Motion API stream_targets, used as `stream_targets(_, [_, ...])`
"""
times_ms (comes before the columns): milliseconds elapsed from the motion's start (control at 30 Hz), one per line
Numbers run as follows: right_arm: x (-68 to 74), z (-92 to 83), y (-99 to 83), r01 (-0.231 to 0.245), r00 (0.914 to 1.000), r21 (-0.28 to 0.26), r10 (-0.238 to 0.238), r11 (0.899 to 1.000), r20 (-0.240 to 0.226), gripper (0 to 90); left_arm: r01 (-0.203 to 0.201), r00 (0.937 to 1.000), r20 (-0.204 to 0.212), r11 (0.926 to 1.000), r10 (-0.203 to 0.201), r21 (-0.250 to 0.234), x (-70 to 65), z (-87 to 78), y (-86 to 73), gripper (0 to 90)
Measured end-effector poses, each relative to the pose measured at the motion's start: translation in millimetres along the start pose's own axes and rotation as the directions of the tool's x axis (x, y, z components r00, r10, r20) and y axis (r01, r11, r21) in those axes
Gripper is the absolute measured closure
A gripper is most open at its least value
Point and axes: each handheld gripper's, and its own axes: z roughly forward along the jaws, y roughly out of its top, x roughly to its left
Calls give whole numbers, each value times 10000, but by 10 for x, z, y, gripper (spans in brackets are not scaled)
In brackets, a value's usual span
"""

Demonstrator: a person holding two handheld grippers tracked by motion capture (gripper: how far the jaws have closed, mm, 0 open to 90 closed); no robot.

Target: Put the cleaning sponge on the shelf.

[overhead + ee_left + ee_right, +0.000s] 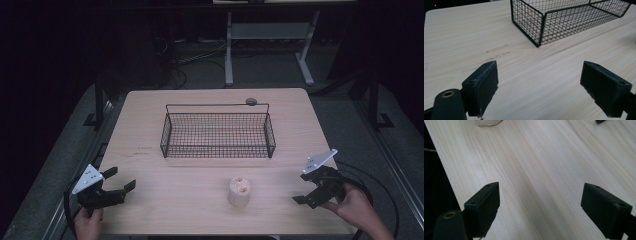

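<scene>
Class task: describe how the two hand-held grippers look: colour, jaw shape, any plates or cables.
Both are black. The left hand-held gripper and the right hand-held gripper each carry a grey three-cornered plate with small holes on top and trail a black cable. Each has two blocky, flat-faced black jaws; a brass-coloured ring sits by one jaw. No sleeves show.

Looks like a lab or workroom: dark all around the pale wooden table (150, 110), tangled cables (185, 55) on the floor behind it, metal desk legs (229, 55) beyond.
</scene>
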Motion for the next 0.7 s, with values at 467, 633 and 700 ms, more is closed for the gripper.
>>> stream_targets(467, [63, -36, 145, 424, 9991, 45, -424, 9991, 30, 149, -50, 10000, 31, 10000, 51, -48, -3, -2, 8, 140])
stream_targets(633, [94, -26, 225, 620, 9981, 37, -620, 9981, 1, 149, 3, 10000, 62, 10000, -3, -43, -2, -1, 1, 139])
stream_targets(700, [104, -9, 259, 696, 9976, 50, -696, 9976, -21, 149, -36, 10000, 40, 10000, 36, -47, -6, -4, 5, 139])
